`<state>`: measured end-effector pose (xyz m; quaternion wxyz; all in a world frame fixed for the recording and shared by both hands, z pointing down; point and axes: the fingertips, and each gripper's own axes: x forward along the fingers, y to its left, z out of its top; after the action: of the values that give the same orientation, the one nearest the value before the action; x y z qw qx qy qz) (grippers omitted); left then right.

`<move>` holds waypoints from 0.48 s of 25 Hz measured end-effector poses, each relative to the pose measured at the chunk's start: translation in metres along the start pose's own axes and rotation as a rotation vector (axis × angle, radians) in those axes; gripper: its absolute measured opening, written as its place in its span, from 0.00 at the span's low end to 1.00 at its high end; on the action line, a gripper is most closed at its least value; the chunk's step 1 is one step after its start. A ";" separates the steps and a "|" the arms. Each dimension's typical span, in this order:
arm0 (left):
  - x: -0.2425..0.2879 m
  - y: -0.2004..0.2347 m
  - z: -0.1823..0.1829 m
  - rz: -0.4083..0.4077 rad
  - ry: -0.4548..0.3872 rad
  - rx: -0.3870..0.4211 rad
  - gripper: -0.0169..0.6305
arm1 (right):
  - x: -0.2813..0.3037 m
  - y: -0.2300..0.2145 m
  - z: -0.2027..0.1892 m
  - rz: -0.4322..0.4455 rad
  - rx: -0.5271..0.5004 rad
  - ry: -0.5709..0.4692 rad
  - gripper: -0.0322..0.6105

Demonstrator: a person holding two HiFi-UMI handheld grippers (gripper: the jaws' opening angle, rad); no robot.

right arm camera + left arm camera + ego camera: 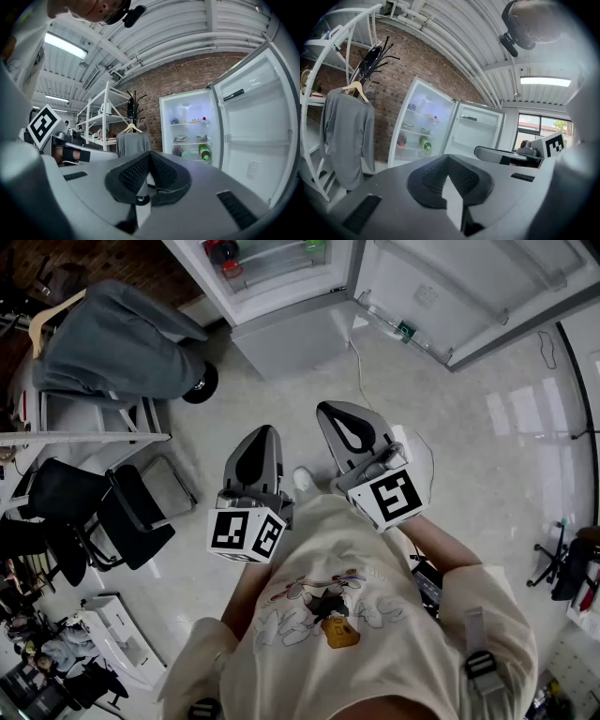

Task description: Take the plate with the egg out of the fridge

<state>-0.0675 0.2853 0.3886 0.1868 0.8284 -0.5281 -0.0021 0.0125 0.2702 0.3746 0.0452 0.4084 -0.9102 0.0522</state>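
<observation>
Fridge (291, 338) wide open (door sheet (253, 169) unreadable); left tongs (449, 159), right tongs (150, 154) both closed, empty.

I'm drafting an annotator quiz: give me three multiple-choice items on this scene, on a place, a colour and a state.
1. The grey garment on the wooden hanger hangs: A) left of the open white fridge; B) inside it; C) on its door.
2. The wall behind the fridge is: A) white tile; B) red-brown brick; C) green paint.
3. The jaws of the left gripper and right gripper are: A) clamped on a plate; B) wide apart; C) together, empty.
1A, it hangs left of the fridge in every view; 2B, brick courses show; 3C, the pads meet with nothing between.
</observation>
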 end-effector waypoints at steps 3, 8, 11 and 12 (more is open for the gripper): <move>0.002 -0.002 -0.002 0.009 -0.006 -0.003 0.01 | -0.001 -0.001 0.001 0.016 0.000 -0.004 0.06; 0.006 -0.013 -0.005 0.004 -0.002 -0.006 0.01 | -0.006 -0.015 -0.003 0.018 0.092 -0.010 0.06; 0.009 -0.020 -0.010 0.002 0.009 -0.002 0.01 | -0.010 -0.025 -0.004 -0.001 0.113 -0.025 0.06; 0.011 -0.023 -0.012 0.002 0.013 0.000 0.01 | -0.012 -0.027 -0.004 -0.002 0.109 -0.028 0.06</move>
<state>-0.0404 0.2882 0.3950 0.1900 0.8279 -0.5277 0.0035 0.0403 0.2616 0.3788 0.0102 0.4119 -0.9061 0.0960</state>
